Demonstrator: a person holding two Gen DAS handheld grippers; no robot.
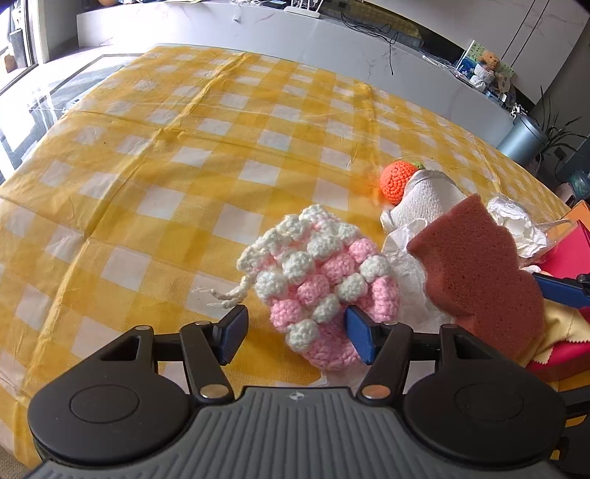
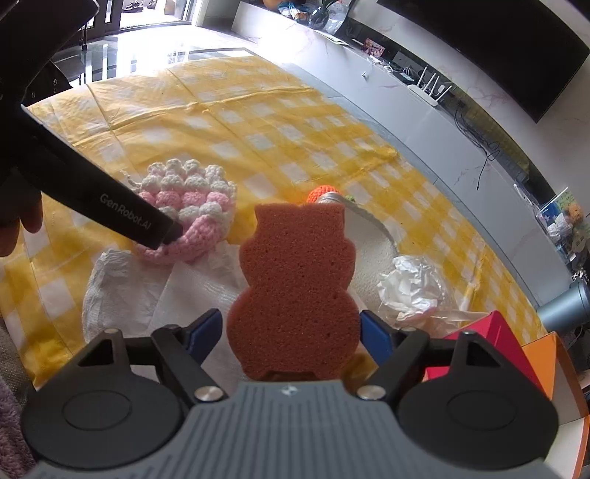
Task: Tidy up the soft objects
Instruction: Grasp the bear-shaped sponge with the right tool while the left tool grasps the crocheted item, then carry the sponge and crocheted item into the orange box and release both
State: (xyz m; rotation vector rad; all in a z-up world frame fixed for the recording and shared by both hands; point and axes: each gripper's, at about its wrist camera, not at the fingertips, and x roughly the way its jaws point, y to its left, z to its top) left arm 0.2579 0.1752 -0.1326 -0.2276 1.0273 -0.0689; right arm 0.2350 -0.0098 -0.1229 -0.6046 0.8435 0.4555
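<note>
A pink and white crochet pouch (image 1: 317,280) lies on the yellow checked tablecloth (image 1: 147,165). My left gripper (image 1: 295,331) is open, its right pad against the pouch's near side, its left pad apart from it. My right gripper (image 2: 291,331) is shut on a brown owl-shaped sponge (image 2: 295,294) and holds it upright above white paper towels (image 2: 184,291). The sponge also shows in the left wrist view (image 1: 479,272). An orange crochet ball (image 1: 396,182) lies behind a white paper roll (image 1: 424,202). The pouch (image 2: 191,206) and left gripper arm (image 2: 110,206) show in the right wrist view.
Crumpled white plastic (image 2: 409,291) lies right of the sponge. Red and orange boxes (image 2: 516,353) stand at the right table edge, with a yellow cloth (image 1: 564,324) on them. A white counter (image 1: 295,33) with cables runs behind the table. A grey bin (image 1: 521,138) stands at far right.
</note>
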